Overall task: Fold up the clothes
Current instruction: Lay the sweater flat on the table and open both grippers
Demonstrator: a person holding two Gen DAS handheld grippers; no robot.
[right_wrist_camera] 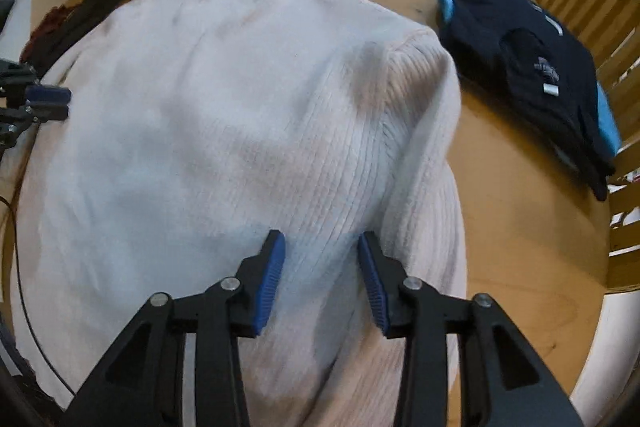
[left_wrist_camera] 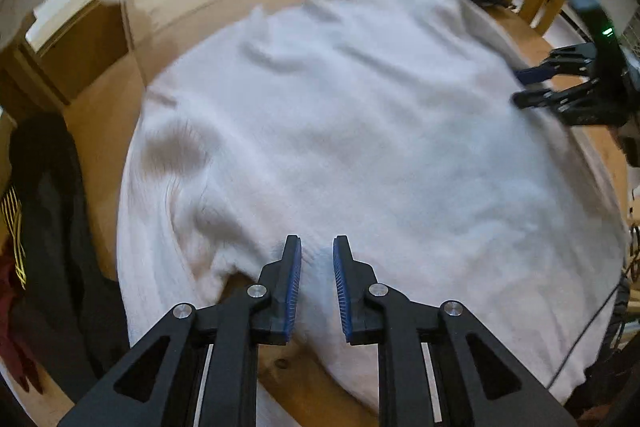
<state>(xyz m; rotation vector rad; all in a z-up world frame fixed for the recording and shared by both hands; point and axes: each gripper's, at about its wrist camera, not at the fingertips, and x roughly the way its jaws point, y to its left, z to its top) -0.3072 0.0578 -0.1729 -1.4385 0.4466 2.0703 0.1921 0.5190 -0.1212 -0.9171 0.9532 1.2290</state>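
While spread flat on desk (right_wrist_camera: 500, 187) ahead of both claws: white ribbed sweater (right_wrist_camera: 224, 115), sleeve folded in. Left claw (left_wrist_camera: 317, 283), right claw (right_wrist_camera: 321, 271): apart, empty. Mid-fold, probably; next needs an edge grip.

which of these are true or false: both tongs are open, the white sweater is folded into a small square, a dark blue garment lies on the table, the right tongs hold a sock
1. Both tongs are open: true. Left tongs and right tongs show a gap.
2. The white sweater is folded small: false, it lies spread over the table.
3. A dark blue garment lies on the table: true.
4. The right tongs hold a sock: false, they hold nothing.
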